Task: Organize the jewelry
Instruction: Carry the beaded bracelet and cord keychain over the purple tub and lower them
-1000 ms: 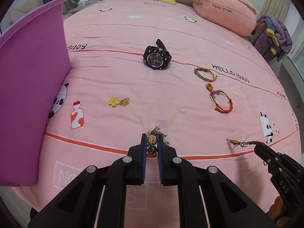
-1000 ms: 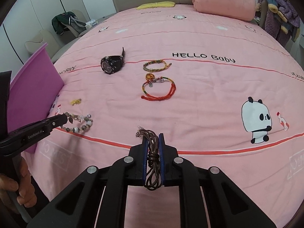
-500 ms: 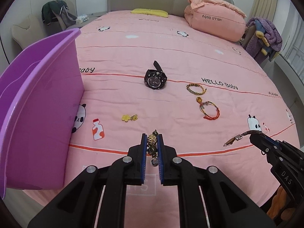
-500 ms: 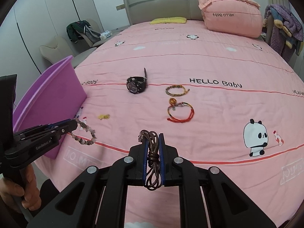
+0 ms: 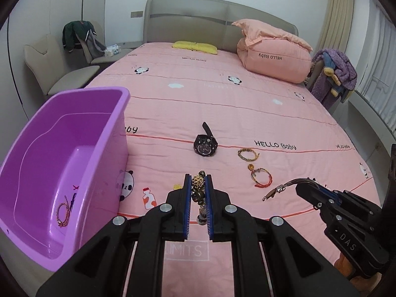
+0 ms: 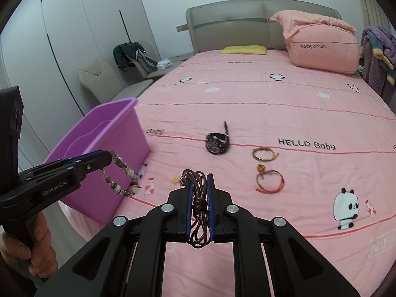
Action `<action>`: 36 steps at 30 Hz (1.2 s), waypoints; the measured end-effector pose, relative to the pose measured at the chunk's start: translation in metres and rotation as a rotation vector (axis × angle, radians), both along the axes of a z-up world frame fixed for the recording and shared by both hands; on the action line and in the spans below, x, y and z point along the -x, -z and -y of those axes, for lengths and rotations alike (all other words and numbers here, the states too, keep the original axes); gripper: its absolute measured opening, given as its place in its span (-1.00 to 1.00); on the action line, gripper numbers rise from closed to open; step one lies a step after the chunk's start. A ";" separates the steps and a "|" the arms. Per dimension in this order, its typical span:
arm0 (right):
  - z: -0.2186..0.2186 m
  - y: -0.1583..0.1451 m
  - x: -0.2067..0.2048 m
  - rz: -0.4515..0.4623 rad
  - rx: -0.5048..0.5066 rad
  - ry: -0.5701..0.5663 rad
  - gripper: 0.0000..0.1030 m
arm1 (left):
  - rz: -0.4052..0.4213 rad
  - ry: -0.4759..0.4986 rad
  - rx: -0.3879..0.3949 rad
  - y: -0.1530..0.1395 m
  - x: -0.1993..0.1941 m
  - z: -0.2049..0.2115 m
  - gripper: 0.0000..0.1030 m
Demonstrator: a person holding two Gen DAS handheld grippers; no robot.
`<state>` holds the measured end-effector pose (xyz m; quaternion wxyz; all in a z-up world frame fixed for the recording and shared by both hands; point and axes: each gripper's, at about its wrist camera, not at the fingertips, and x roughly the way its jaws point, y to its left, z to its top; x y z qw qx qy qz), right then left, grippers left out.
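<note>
**Both tongs holding jewelry above the bed**

My left tongs (image 5: 198, 188) are pinching a beaded bracelet (image 6: 121, 173) between their blue pads; its loop is hanging free beside the purple bin (image 5: 44, 163). My right tongs (image 6: 200, 193) are clamping a brown cord necklace (image 6: 199, 205), whose coils are sticking out at both ends of the pads. The bin is sitting on the pink bed (image 5: 222, 104) to my left, with a thin bracelet (image 5: 62, 211) lying inside it. On the bed ahead, a black watch (image 5: 205, 146) is lying near a gold bracelet (image 5: 247, 154) and a red bracelet (image 5: 261, 179). A small yellow charm (image 6: 175, 180) is lying just beyond the pads.
</note>
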<state>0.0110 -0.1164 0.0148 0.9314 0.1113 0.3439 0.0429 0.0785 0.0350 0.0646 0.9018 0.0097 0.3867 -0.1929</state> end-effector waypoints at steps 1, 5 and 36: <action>-0.004 -0.003 -0.003 0.005 -0.004 -0.012 -0.80 | 0.013 -0.005 0.002 -0.006 -0.001 -0.005 -0.79; -0.028 -0.020 -0.013 0.037 -0.011 -0.062 -0.80 | 0.054 -0.026 0.002 -0.024 -0.003 -0.024 -0.79; -0.261 -0.025 -0.134 -0.060 0.038 -0.455 -0.79 | -0.037 -0.337 -0.086 0.023 -0.076 -0.234 -0.79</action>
